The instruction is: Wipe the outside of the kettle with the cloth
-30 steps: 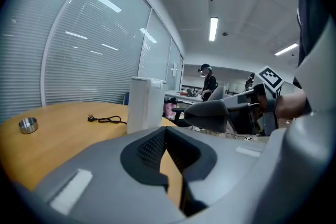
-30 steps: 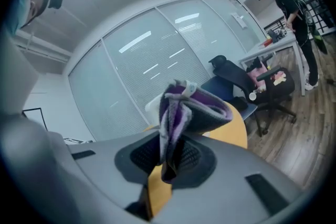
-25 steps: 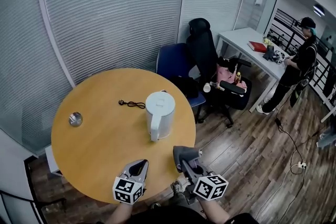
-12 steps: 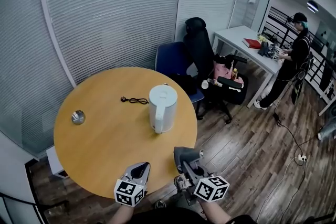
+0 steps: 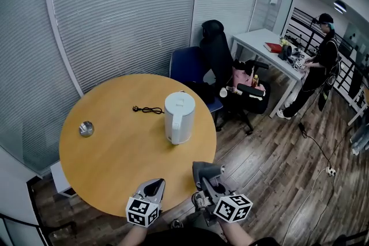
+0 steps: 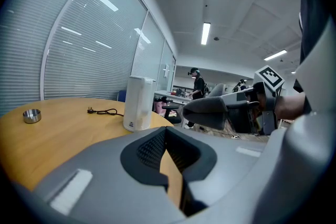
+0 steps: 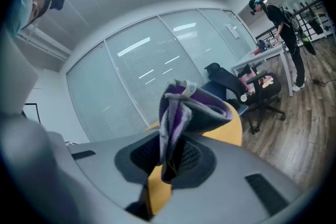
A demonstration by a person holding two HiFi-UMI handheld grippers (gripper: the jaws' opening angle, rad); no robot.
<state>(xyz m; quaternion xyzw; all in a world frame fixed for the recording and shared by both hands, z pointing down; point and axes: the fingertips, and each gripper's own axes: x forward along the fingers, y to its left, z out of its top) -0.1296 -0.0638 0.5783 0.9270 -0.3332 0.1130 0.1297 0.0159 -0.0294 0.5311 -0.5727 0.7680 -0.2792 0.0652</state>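
A white kettle (image 5: 178, 117) stands upright on the round wooden table (image 5: 109, 152), right of centre, handle toward me; the left gripper view shows the kettle (image 6: 137, 103) too. My right gripper (image 5: 206, 173) hangs off the table's near right edge, shut on a folded grey-purple cloth (image 7: 185, 113) that sticks up between its jaws; in the head view the cloth (image 5: 204, 170) caps its tip. At the near edge my left gripper (image 5: 151, 186) is shut with nothing in it. Both grippers are well short of the kettle.
A black plug and cord (image 5: 149, 110) lie left of the kettle. A small metal dish (image 5: 86, 128) sits at the table's left. Behind the table stand a blue chair (image 5: 187, 68) and a black office chair (image 5: 222, 55). A person (image 5: 320, 60) stands at a white desk (image 5: 271, 52), far right.
The view has shifted a little, so the table and kettle sit slightly higher in the head view. Both grippers stay at the near edge, the cloth still held.
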